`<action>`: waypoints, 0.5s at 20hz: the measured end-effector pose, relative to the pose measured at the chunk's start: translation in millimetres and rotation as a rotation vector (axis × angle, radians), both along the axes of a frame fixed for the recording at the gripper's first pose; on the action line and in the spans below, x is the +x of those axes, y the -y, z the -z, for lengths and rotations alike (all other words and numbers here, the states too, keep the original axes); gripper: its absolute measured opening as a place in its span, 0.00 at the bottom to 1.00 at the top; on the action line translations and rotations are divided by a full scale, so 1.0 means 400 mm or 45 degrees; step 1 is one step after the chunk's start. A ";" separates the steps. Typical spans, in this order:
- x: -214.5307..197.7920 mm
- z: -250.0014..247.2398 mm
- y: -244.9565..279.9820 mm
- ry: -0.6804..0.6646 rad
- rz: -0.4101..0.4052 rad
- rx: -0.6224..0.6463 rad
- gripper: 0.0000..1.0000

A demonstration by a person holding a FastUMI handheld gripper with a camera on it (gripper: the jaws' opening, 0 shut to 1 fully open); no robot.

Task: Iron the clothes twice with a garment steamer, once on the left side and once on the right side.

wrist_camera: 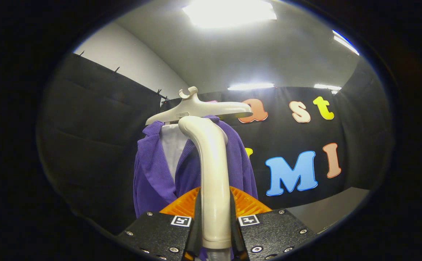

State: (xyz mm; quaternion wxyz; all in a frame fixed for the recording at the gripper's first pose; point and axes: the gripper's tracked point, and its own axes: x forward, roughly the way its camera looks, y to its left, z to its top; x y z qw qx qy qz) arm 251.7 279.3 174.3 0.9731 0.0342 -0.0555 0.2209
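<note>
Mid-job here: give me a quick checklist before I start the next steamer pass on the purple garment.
1. Grip: tongs closed on the steamer handle, both fingers against it: ok.
2. Steamer head faces the purple garment, near its collar: ok.
3. Head touching the fabric: cannot tell.
4. Garment hangs on the hanger: ok.
5. Steam coming out: cannot tell.
6. Which side has been ironed: cannot tell.

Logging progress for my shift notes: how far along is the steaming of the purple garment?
Done: the gripper is shut on the steamer, raised before the purple garment on its hanger. In hand: its head is near the collar. Left: nothing shows either side finished, so possibly both passes.
</note>
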 end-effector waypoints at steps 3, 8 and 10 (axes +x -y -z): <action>-0.015 0.050 0.007 -0.026 0.001 -0.035 0.32; -0.041 0.132 0.021 -0.071 0.014 -0.080 0.32; -0.051 0.162 0.026 -0.092 0.021 -0.087 0.33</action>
